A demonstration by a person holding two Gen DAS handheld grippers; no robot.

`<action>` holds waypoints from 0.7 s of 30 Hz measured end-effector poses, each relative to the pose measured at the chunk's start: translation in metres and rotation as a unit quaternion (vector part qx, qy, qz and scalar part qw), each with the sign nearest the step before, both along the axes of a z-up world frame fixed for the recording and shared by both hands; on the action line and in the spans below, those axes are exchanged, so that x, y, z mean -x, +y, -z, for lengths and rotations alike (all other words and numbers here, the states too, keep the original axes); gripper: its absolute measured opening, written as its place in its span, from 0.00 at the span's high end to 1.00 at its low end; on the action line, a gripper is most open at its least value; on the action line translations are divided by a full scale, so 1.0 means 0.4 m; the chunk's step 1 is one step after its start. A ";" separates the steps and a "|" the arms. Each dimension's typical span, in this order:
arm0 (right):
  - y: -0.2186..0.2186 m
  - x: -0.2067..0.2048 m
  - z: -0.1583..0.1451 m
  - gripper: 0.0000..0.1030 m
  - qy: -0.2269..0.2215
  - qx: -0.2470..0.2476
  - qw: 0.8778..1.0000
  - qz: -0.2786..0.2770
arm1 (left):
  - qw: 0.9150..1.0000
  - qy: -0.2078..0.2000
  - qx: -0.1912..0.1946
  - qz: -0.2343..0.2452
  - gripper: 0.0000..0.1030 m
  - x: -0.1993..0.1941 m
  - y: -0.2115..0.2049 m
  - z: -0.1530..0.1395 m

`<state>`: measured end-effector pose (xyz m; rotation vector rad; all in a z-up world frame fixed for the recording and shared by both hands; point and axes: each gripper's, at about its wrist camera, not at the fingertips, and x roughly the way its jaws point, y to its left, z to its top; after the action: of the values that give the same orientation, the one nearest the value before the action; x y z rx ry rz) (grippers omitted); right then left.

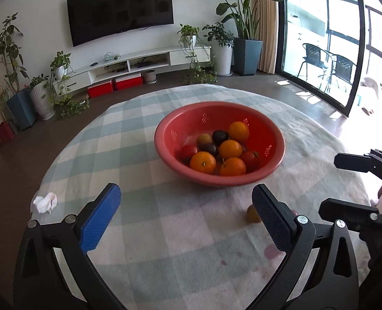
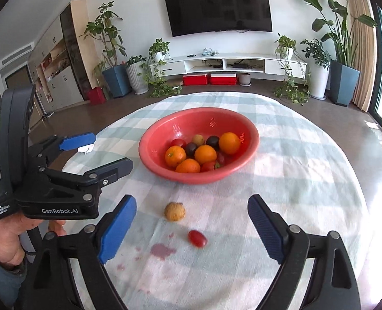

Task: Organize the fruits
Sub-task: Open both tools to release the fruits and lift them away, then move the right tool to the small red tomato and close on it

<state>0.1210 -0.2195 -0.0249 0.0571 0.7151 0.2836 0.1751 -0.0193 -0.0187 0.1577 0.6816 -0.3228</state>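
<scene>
A red colander bowl (image 1: 165, 126) (image 2: 149, 142) sits mid-table holding several oranges (image 1: 203, 162), dark plums and red tomatoes. A yellowish round fruit (image 2: 174, 211) and a small red tomato (image 2: 197, 238) lie loose on the cloth in front of the bowl; the yellowish fruit (image 1: 251, 214) shows partly behind my left gripper's right finger. My left gripper (image 1: 185, 217) is open and empty, short of the bowl; it also shows in the right wrist view (image 2: 101, 152). My right gripper (image 2: 192, 230) is open and empty, with the two loose fruits between its fingers' line.
A round table with a checked cloth (image 2: 307, 170) bears purple stains (image 2: 162, 252) near the front. A crumpled white tissue (image 1: 45, 202) lies at the left edge. Plants, a TV unit and a glass door stand beyond.
</scene>
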 end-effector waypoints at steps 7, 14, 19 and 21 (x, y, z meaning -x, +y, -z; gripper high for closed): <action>-0.020 0.085 0.047 0.12 0.024 -0.012 0.999 0.031 | 0.999 0.007 0.014 -0.036 0.00 0.101 0.022 0.024; -0.028 0.134 0.066 0.11 0.032 -0.017 0.998 0.051 | 0.998 0.030 0.000 -0.052 0.00 0.146 0.006 0.046; -0.032 0.147 0.057 0.11 0.027 -0.014 0.998 0.055 | 0.997 0.039 0.002 -0.063 0.00 0.163 0.001 0.057; -0.035 0.146 0.053 0.11 0.026 -0.014 0.998 0.058 | 0.997 0.040 0.004 -0.065 0.00 0.163 0.002 0.059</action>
<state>0.0628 -0.2336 -0.0463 0.1331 0.7568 0.1808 0.1100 -0.0185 -0.0424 0.0928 0.7663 -0.2086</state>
